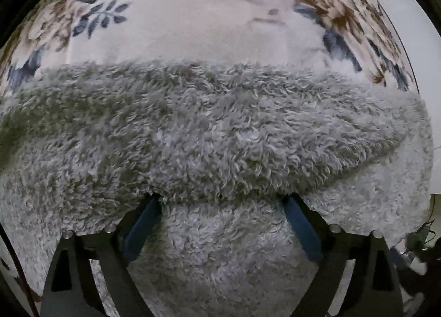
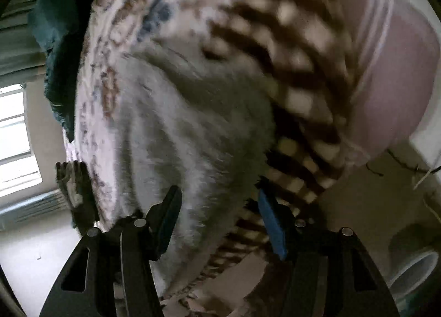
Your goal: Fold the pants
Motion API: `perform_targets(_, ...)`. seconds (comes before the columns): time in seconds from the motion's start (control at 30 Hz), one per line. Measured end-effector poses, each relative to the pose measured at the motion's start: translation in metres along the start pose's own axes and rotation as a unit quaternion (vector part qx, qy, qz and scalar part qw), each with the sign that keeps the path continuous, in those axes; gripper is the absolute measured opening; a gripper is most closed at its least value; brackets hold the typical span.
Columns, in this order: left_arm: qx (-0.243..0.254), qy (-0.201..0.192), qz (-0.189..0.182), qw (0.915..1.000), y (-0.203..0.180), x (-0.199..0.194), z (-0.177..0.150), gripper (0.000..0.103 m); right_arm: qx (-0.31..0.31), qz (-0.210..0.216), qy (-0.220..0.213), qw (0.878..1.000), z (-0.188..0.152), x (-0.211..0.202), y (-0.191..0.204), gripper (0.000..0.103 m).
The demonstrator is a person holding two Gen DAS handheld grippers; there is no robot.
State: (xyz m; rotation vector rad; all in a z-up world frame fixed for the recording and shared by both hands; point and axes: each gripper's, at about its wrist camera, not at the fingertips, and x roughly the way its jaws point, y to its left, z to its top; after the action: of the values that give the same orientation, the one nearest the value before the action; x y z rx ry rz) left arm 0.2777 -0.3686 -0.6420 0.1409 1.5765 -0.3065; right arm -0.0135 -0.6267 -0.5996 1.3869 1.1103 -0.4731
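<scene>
Left gripper (image 1: pixel 223 201) spread over fluffy grey pants (image 1: pixel 209 129); right gripper (image 2: pixel 217 195) apart, checkered cloth (image 2: pixel 297 49) only there.

Blurred view along the right claw (image 2: pixel 217 206): jaws apart, with grey fleecy pants (image 2: pixel 193 124) lying between the blue pads (image 2: pixel 271 223). Floral bedspread (image 2: pixel 115 49) behind, checked brown cloth (image 2: pixel 297 49) and pink cloth (image 2: pixel 399 74) to the right, window (image 2: pixel 16 137) at left.

A bright window (image 2: pixel 15 135) lights a pale floor (image 2: pixel 41 256) beside the floral bedspread (image 1: pixel 171 21).
</scene>
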Motion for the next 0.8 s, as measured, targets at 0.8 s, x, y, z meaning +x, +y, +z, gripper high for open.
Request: perform_targets(0.8,-0.017,0.021,0.021,0.9994,-0.033,0.04,0.027,0.103,-0.079,0.15,-0.053,0.984,0.044,0.051,0.027,0.065)
